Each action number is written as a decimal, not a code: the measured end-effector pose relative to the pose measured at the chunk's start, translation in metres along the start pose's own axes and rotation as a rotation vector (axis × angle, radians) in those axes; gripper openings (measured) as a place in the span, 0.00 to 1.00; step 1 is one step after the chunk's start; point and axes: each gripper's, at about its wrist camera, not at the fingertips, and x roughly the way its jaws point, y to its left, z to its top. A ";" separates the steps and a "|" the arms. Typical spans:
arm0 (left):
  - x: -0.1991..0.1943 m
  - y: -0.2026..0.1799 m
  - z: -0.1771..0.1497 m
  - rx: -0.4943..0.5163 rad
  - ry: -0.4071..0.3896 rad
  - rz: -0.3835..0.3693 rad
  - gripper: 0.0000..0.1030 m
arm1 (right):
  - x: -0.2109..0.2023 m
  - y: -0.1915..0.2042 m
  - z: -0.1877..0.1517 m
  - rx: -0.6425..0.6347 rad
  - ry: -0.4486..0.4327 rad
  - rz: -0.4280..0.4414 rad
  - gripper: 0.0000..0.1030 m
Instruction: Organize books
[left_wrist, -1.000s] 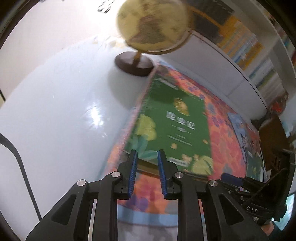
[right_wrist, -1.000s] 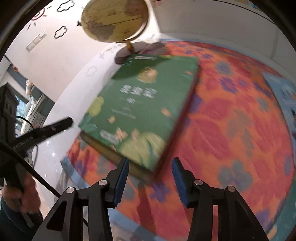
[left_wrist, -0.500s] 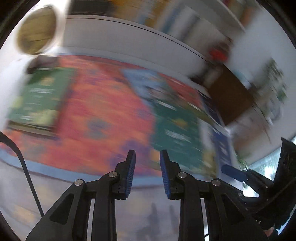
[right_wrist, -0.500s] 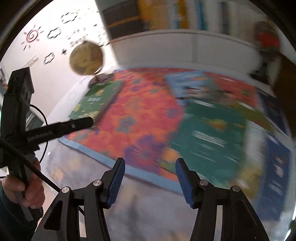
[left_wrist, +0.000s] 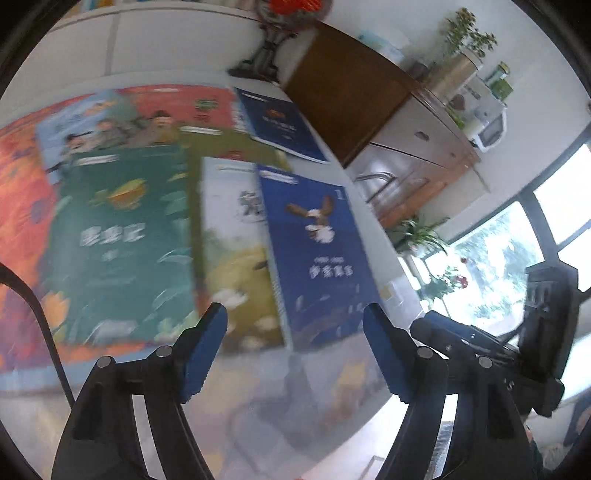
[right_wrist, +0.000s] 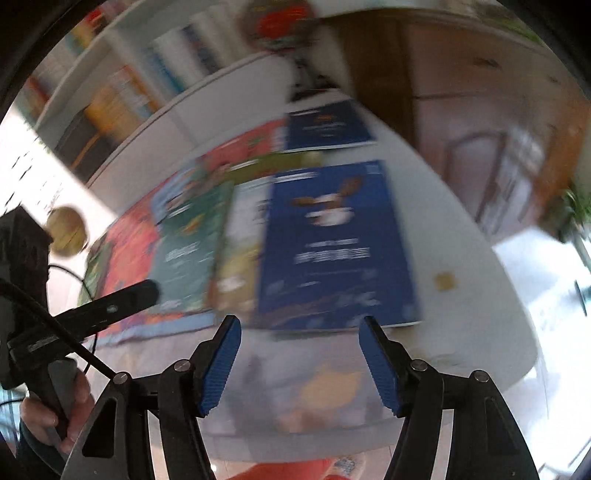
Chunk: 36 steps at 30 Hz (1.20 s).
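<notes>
Above the blue book (right_wrist: 334, 240), at twelve o'clock, right gripper (right_wrist: 299, 365) and left gripper (left_wrist: 293, 347) were opening wide, both empty.

The left tongs (left_wrist: 291, 332) hang over the white counter (left_wrist: 373, 206), jaws opening with nothing between them. Just ahead lies a blue book (left_wrist: 317, 258) overlapping a pale one (left_wrist: 236, 258), a green book (left_wrist: 125, 243) ahead to their left. The right tongs (left_wrist: 480, 343) show beside them at right.
</notes>
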 end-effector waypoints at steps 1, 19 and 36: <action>0.012 0.000 0.008 0.001 0.015 0.004 0.72 | 0.003 -0.011 0.005 0.023 0.003 -0.005 0.63; 0.087 -0.001 0.031 -0.024 0.145 0.025 0.52 | 0.081 -0.048 0.070 -0.047 0.106 -0.103 0.57; 0.101 -0.046 -0.014 -0.371 -0.021 0.149 0.43 | 0.109 -0.086 0.092 -0.319 0.324 0.149 0.57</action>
